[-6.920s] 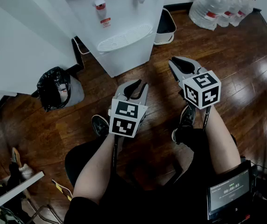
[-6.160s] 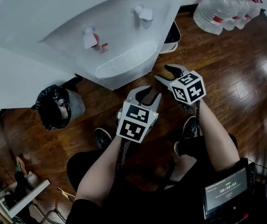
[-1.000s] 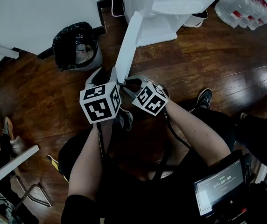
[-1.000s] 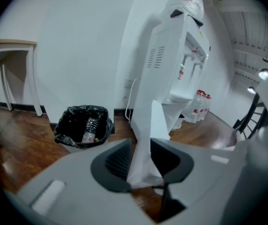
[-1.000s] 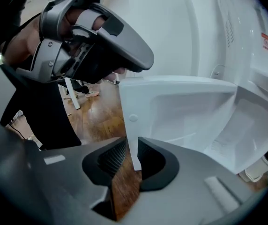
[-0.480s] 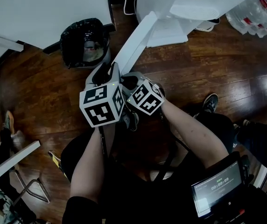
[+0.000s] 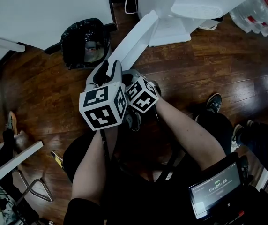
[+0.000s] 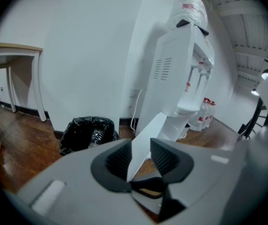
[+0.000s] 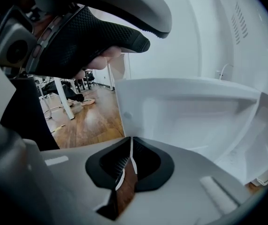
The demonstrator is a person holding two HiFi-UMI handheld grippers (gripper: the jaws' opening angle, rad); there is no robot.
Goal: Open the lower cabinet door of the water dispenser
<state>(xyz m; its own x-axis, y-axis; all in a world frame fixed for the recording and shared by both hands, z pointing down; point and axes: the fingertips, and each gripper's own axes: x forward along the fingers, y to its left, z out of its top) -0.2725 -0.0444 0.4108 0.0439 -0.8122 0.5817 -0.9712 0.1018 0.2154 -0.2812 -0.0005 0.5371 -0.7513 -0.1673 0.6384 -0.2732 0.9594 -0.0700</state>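
Water dispenser's (image 7: pixel 190 3) lower cabinet door (image 7: pixel 135 35) stood wide open above a wooden floor (image 7: pixel 195 64).
The left gripper (image 8: pixel 140 144) grasped the door's free edge between its parted jaws. Beside it, the right gripper's (image 9: pixel 131 142) jaws had just been closing and stood nearly together at the door's edge, only floor showing through the slit.
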